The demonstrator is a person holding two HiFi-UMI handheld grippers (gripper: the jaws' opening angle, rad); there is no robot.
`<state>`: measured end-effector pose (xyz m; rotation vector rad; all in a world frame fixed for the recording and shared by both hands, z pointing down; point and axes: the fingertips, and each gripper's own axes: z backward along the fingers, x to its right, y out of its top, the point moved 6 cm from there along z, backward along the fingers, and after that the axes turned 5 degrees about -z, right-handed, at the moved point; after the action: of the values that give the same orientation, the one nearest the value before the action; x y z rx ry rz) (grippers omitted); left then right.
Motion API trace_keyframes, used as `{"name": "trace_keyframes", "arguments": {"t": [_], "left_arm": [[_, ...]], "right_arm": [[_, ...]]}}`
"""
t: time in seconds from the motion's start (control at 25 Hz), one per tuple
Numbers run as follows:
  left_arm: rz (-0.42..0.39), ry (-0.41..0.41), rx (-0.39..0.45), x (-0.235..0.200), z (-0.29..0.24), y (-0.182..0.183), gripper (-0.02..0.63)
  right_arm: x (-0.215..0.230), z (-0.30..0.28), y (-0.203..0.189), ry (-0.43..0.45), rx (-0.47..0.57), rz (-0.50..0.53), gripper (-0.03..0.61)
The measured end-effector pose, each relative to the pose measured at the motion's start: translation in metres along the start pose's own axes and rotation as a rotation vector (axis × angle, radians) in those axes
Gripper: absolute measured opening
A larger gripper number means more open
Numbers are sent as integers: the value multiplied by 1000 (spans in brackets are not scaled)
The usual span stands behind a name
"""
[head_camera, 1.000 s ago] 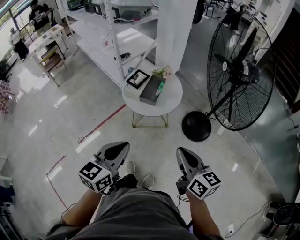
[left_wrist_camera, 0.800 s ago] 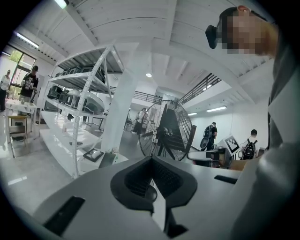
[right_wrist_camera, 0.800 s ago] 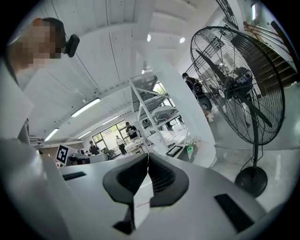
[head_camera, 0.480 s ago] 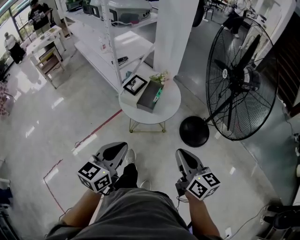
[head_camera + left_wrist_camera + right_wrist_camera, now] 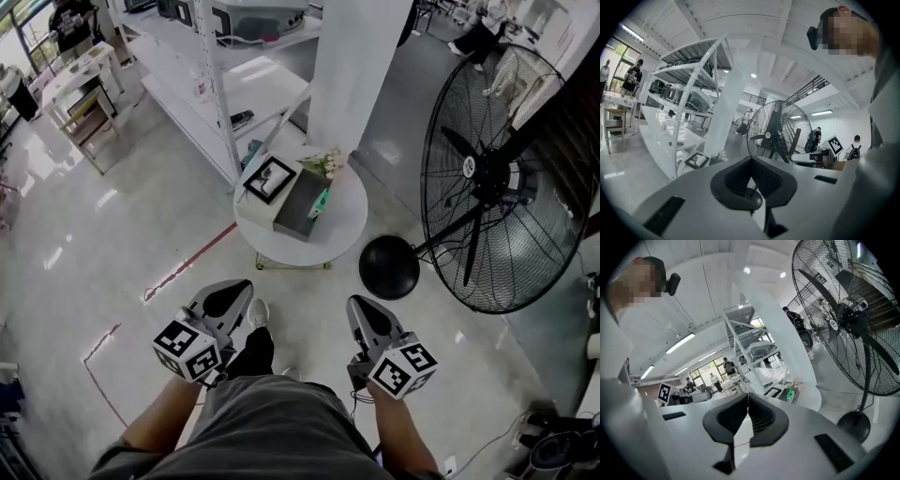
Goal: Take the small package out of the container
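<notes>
A round white table [image 5: 342,230] stands a few steps ahead of me. On it lies a grey box-shaped container [image 5: 298,206] with a small green package [image 5: 322,201] at its right end; the package also shows in the right gripper view [image 5: 790,394]. A black picture frame [image 5: 269,178] and a small flower bunch [image 5: 324,163] sit beside the container. My left gripper [image 5: 234,291] and right gripper [image 5: 360,306] are held low in front of my body, far short of the table. Both are shut with nothing between the jaws.
A large black pedestal fan [image 5: 492,178] stands right of the table, its round base [image 5: 389,267] on the floor. A white shelf rack [image 5: 234,80] and a white pillar [image 5: 361,56] rise behind the table. Red tape lines [image 5: 187,262] mark the glossy floor. People stand at desks far left.
The view has shifted a little toward the table and the fan, which now look larger. Both grippers keep the same place before my body, still shut.
</notes>
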<state>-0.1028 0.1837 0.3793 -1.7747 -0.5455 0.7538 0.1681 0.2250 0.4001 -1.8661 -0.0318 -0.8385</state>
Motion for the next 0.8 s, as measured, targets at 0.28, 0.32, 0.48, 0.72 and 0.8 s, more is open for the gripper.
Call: {"name": "trace_keyframes", "arguments": {"t": [0.28, 0.32, 0.48, 0.72, 0.8], "left_arm": [[5, -32, -25, -59, -46, 18, 15], [9, -35, -29, -68, -52, 20, 15], [29, -54, -47, -101, -73, 28, 15], [41, -87, -72, -151, -106, 41, 15], [40, -103, -76, -168, -116, 43, 15]], "right_arm": [[16, -64, 19, -25, -20, -23, 23], [18, -73, 22, -31, -22, -26, 23], [27, -108, 32, -57, -36, -34, 23], [36, -162, 47, -90, -48, -46, 23], [38, -178, 53, -103, -54, -47, 23]]}}
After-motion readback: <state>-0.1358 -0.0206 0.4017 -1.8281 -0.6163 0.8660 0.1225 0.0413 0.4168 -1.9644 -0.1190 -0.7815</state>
